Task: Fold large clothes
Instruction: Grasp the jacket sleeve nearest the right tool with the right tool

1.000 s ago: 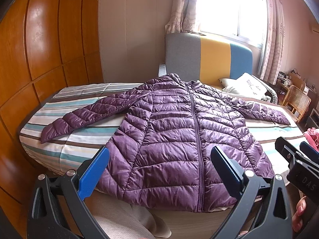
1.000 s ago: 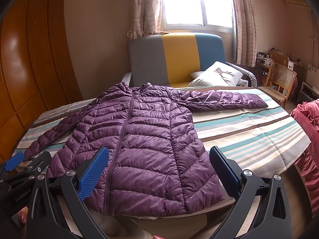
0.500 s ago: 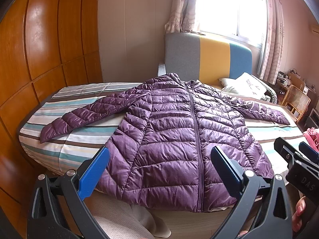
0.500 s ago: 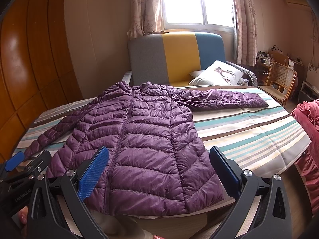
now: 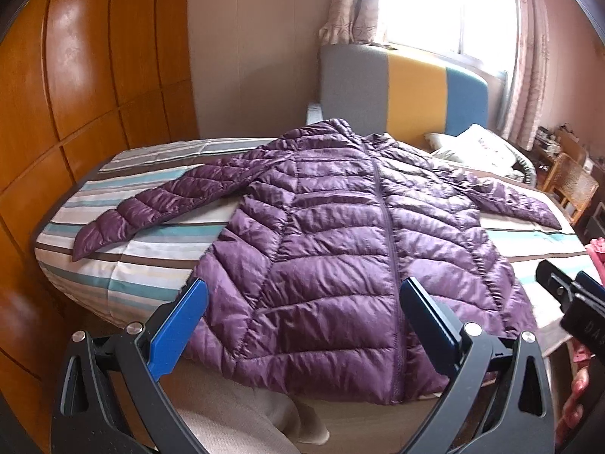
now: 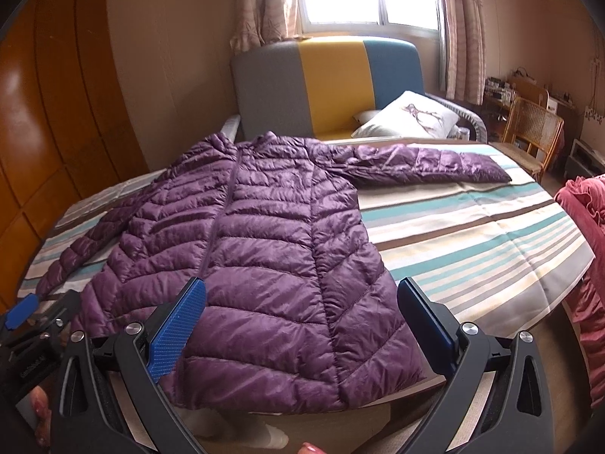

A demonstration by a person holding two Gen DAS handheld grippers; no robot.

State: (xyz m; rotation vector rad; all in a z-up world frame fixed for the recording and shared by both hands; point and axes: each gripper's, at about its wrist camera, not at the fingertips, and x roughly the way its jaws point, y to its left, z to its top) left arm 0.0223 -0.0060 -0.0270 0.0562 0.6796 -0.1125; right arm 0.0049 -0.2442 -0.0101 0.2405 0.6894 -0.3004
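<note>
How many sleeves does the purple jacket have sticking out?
2. One sleeve lies stretched toward the wooden wall side of the striped bed; the other sleeve stretches out toward the chair side.

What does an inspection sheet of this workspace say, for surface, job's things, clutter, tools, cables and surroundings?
Surface: striped bed cover, mostly bare on its right.
Job's things: purple puffer jacket lying flat, zipped, both sleeves spread out, hem at the near edge.
Clutter: white pillow beyond the bed; red fabric at the right.
Tools: left tool and right tool open, above the hem, holding nothing.
Cables: nothing seen.
Surroundings: wooden wardrobe, window, curtains, colour-block headboard, wicker chair.
</note>
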